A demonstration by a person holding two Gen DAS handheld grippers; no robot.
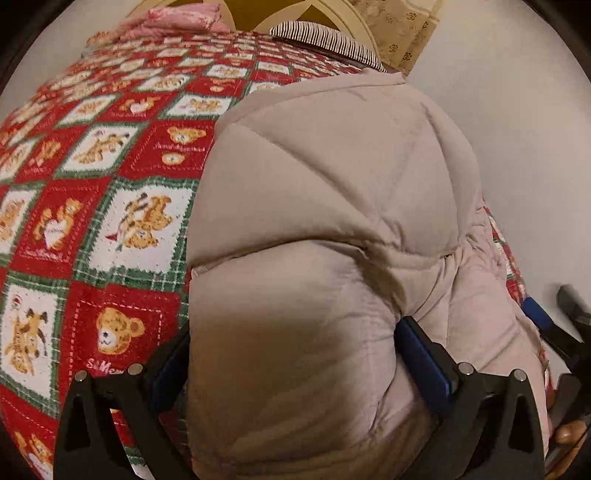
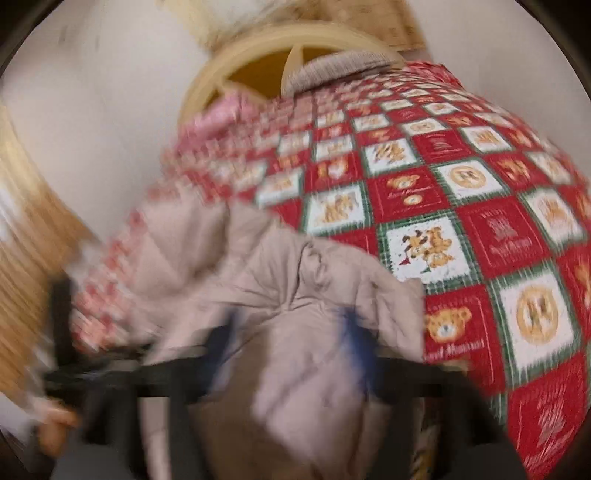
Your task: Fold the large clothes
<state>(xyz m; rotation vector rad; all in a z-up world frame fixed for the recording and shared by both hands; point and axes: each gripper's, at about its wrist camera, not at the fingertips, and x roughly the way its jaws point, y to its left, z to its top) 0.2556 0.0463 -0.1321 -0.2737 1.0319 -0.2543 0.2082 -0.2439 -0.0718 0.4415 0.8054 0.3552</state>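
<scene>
A beige quilted puffer jacket (image 1: pixel 332 206) lies on a bed with a red, white and green teddy-bear blanket (image 1: pixel 92 206). My left gripper (image 1: pixel 291 369) has its two blue-padded fingers on either side of a thick fold of the jacket and is shut on it. In the blurred right wrist view the jacket (image 2: pixel 280 295) bunches between my right gripper's (image 2: pixel 291 350) blue fingers, which are shut on it. The right gripper also shows at the right edge of the left wrist view (image 1: pixel 554 325).
A cream headboard (image 2: pixel 280 48) stands at the far end of the bed, with a striped pillow (image 1: pixel 325 37) and a pink floral bundle (image 1: pixel 177 20) near it. White walls flank the bed. The blanket (image 2: pixel 480 221) lies bare to the right.
</scene>
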